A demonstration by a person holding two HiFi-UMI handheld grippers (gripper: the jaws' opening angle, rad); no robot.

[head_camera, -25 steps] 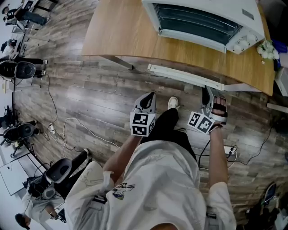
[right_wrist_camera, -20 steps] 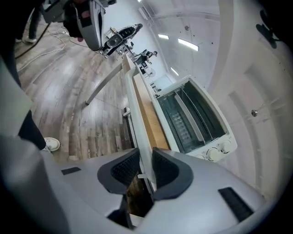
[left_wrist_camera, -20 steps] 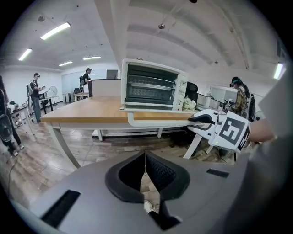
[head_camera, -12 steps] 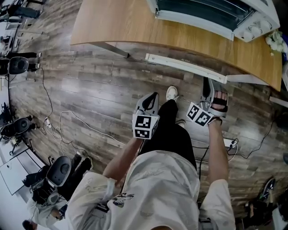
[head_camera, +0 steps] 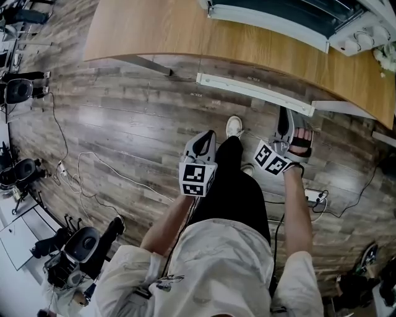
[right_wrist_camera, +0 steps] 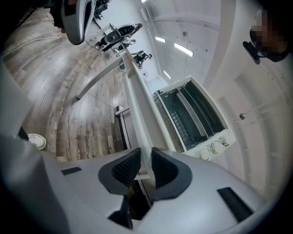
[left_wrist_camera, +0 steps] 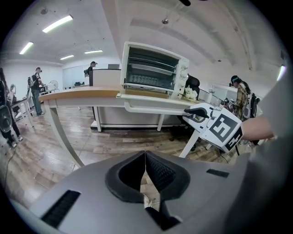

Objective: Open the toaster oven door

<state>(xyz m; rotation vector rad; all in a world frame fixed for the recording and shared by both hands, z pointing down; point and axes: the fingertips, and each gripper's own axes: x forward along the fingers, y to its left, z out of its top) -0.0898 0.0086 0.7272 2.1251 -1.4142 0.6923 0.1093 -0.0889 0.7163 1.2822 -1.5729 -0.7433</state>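
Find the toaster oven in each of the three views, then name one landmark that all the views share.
Head view: the toaster oven sits at the top right, cut off by the picture's edge.
Left gripper view: upper centre, front facing the camera.
Right gripper view: right of centre, lying at a slant.
Shared landmark: the white knobs at one end of its front.

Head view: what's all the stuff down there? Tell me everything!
toaster oven: one, white, on the table, top right
table: one, wooden, across the top
floor: wood planks, under everything
cables: several, white, floor at left
power strip: one, white, floor at right
black equipment: several pieces, left edge
shoe: one clear, white, centre
left gripper: one, grey, shut, empty
right gripper: one, grey, open, jaws just been closing, nothing between them
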